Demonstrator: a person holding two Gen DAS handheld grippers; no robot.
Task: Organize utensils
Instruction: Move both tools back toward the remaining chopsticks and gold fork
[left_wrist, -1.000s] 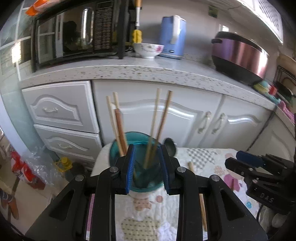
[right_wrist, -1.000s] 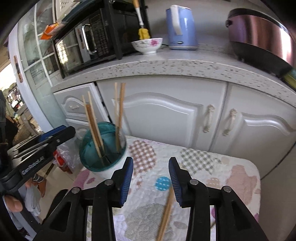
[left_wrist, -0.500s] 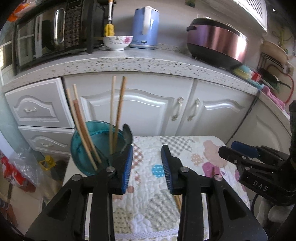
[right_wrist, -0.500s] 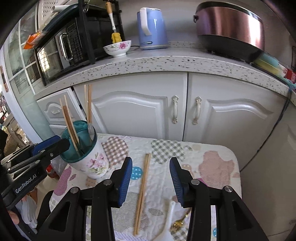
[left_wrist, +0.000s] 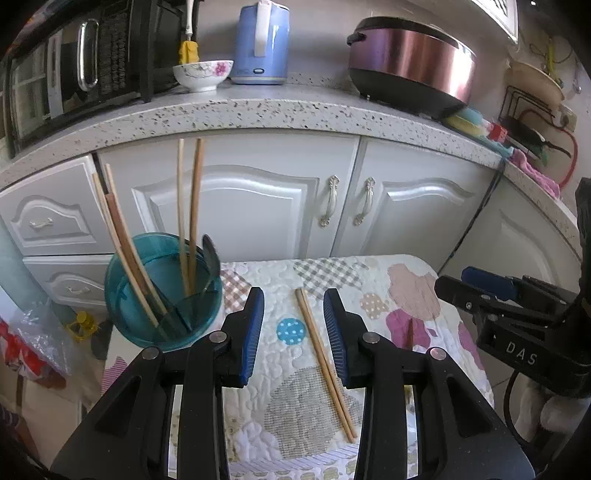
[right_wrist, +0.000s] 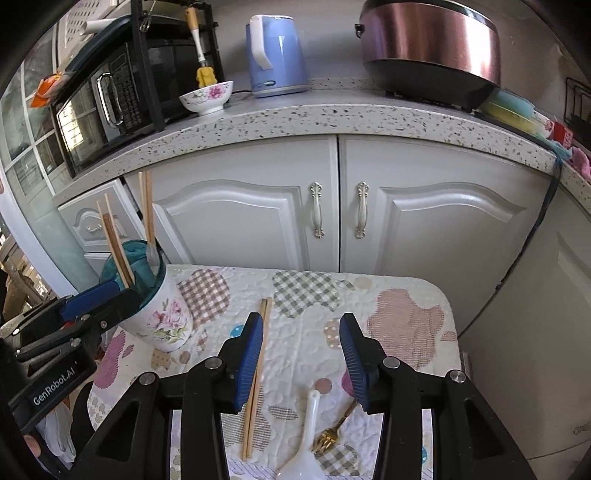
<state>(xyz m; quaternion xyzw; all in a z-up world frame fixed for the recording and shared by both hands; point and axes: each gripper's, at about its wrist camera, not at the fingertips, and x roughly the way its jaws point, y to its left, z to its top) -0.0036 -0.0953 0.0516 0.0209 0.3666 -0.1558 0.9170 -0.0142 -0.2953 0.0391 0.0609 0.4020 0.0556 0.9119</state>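
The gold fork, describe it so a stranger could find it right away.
On the quilted table below the white cabinets, look at the near edge. The gold fork lies there beside a white spoon: small, shiny and metallic, unlike the wooden chopsticks farther left.

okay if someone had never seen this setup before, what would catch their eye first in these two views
Probably the teal-rimmed flowered utensil cup at the left of the quilted table cover, bristling with upright chopsticks. Next, the loose pair of chopsticks lying on the cover between the open left gripper fingers, with a white spoon and a gold fork near the open right gripper. Behind, a blue kettle and a purple rice cooker stand on the counter.
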